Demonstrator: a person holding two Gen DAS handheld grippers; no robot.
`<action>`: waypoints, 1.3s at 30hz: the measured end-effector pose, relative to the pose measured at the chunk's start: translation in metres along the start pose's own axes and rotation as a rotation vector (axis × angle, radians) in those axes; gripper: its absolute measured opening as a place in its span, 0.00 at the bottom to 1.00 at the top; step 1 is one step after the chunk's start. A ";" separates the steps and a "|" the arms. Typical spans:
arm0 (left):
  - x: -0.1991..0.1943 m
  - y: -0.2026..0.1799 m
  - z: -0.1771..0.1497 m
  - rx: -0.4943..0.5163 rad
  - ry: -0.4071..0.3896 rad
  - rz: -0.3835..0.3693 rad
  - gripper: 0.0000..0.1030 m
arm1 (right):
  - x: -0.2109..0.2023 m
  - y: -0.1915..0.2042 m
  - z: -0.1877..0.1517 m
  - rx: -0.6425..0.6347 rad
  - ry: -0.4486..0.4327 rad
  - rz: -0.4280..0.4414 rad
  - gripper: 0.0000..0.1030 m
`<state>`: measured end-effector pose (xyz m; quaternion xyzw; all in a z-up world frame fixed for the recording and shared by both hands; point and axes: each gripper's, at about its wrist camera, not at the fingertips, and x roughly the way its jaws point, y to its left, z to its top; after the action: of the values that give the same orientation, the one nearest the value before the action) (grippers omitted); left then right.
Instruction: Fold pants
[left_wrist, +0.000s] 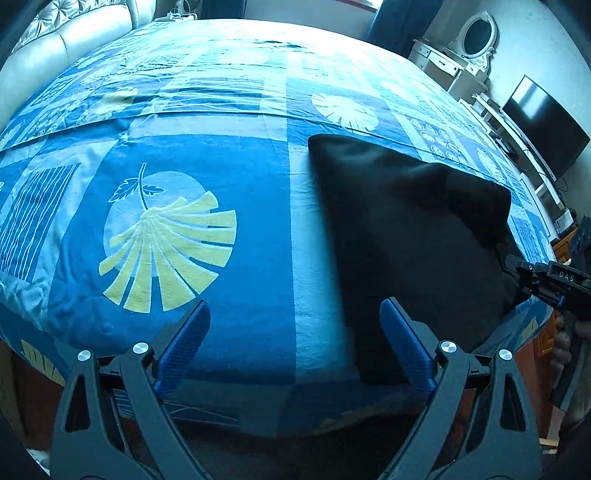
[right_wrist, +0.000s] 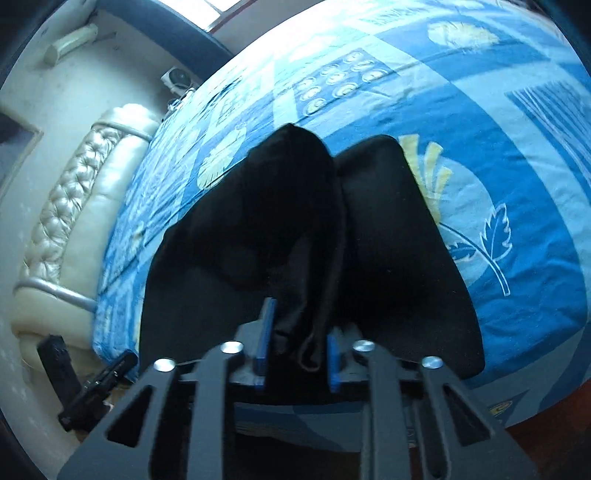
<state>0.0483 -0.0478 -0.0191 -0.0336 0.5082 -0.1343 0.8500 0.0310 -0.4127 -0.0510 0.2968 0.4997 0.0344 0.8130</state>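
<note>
Left wrist view: the left gripper (left_wrist: 295, 343) hangs over the near edge of the bed (left_wrist: 251, 236), its jaws spread wide and released, nothing between the blue pads (left_wrist: 184, 347); the right pad sits just beside the near left corner of the black pants (left_wrist: 410, 236), and contact there cannot be determined. The pants lie folded on the right half of the bed's blue leaf-patterned cover (left_wrist: 166, 236), reaching to the near edge. At the right margin of this view the right gripper (left_wrist: 517, 267) meets the right-hand edge of the pants; the holder's hand (left_wrist: 565, 350) shows below it, partly cut off.

Right wrist view: the right gripper (right_wrist: 297, 347) has its jaws clenched on a bunched fold of the pants (right_wrist: 406, 258) between its blue pads (right_wrist: 267, 343); the gripped cloth rises from the bed into the jaws, while two dark lobes of fabric spread away from it over the cover (right_wrist: 517, 166).

Surroundings: a padded cream headboard (right_wrist: 74, 221) borders the bed; a white dresser with an oval mirror (left_wrist: 478, 33) and a dark television screen (left_wrist: 546, 125) stand along the wall beyond the bed's right side.
</note>
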 end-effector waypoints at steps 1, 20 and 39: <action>0.001 0.001 0.000 -0.004 0.005 0.003 0.90 | -0.002 0.002 0.001 -0.014 -0.010 -0.008 0.14; 0.001 -0.007 -0.001 0.003 0.006 -0.014 0.90 | -0.038 -0.058 -0.004 0.050 -0.070 -0.045 0.11; 0.006 0.002 -0.002 -0.015 0.024 -0.016 0.90 | -0.049 -0.111 -0.010 0.210 -0.079 0.126 0.19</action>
<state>0.0498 -0.0477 -0.0259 -0.0424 0.5189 -0.1378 0.8426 -0.0287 -0.5170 -0.0731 0.4120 0.4487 0.0212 0.7928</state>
